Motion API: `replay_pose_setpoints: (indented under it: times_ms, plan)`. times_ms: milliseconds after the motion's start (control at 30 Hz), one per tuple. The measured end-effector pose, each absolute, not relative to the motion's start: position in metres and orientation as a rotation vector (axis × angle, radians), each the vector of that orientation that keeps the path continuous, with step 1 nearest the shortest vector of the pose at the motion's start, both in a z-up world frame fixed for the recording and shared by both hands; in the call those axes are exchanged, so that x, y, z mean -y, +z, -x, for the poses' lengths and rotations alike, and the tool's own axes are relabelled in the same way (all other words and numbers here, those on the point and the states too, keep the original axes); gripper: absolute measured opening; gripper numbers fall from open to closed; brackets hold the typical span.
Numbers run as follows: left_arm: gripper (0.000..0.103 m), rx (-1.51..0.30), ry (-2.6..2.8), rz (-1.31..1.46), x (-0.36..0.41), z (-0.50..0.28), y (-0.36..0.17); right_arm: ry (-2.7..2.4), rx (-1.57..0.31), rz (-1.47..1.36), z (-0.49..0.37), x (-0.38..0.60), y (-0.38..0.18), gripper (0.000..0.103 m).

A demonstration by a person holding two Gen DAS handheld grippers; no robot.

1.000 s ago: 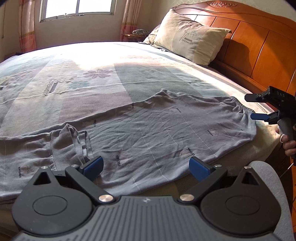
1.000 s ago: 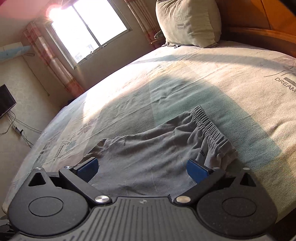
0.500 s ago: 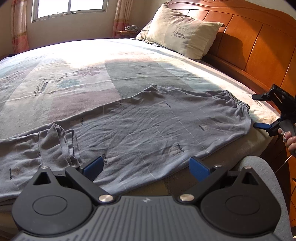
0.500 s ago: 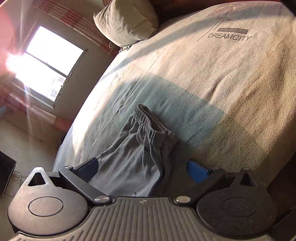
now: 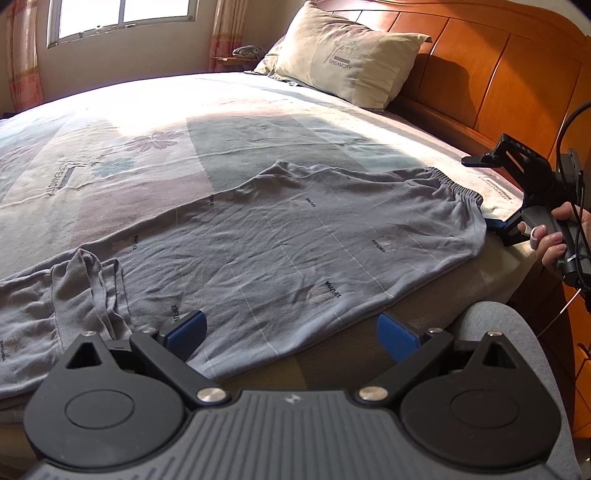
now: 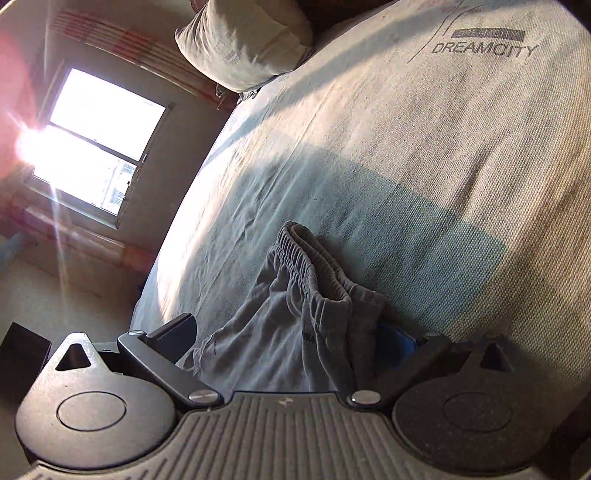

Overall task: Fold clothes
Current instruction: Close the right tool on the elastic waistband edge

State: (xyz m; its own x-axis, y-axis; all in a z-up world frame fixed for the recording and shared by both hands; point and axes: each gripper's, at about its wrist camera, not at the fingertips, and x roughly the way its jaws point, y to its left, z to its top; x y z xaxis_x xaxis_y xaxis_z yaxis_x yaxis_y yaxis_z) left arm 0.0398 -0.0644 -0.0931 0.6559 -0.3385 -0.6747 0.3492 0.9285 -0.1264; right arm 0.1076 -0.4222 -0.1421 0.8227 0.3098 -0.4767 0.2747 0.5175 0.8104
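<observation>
Grey trousers lie spread flat along the near edge of the bed, with the elastic waistband at the right and a rumpled leg end at the left. My left gripper hovers open over the trousers' near hem and holds nothing. My right gripper, held by a hand, is turned on its side at the waistband corner. In the right wrist view it is open, with the bunched waistband lying between the fingers and covering part of the blue pad.
A patterned bedsheet covers the bed. A pillow leans on the wooden headboard at the back right. A window is on the far wall. A grey-clad knee is near the bed's edge.
My right gripper has rolled onto its side and closed in on the waistband corner, so cloth now lies between its fingers. The left gripper has shifted slightly along the near hem.
</observation>
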Motion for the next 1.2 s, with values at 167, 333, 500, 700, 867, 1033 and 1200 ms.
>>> replay_pose_setpoints:
  times_ms: [167,333,500,700,867,1033,1200]
  plan:
    - [0.099,-0.771,-0.396,-0.005,0.065,-0.042,-0.095,0.082,-0.687,-1.099,-0.100,0.412,-0.144,0.103]
    - [0.099,-0.771,-0.405,0.000,0.066,-0.040,-0.096,0.063,-0.639,-1.099,-0.111,0.420,-0.146,0.103]
    - [0.099,-0.772,-0.401,0.020,0.064,-0.037,-0.095,-0.002,-0.626,-1.064,-0.125,0.417,-0.145,0.103]
    - [0.099,-0.788,-0.411,0.037,0.065,-0.038,-0.098,0.035,-0.614,-1.119,-0.127,0.416,-0.150,0.103]
    - [0.099,-0.777,-0.434,0.028,0.067,-0.032,-0.097,0.073,-0.571,-1.197,-0.129,0.423,-0.155,0.103]
    - [0.099,-0.787,-0.418,0.054,0.061,-0.035,-0.099,0.072,-0.534,-1.198,-0.129,0.421,-0.157,0.103]
    - [0.099,-0.817,-0.426,0.080,0.062,-0.036,-0.105,0.073,-0.583,-1.123,-0.141,0.414,-0.153,0.102]
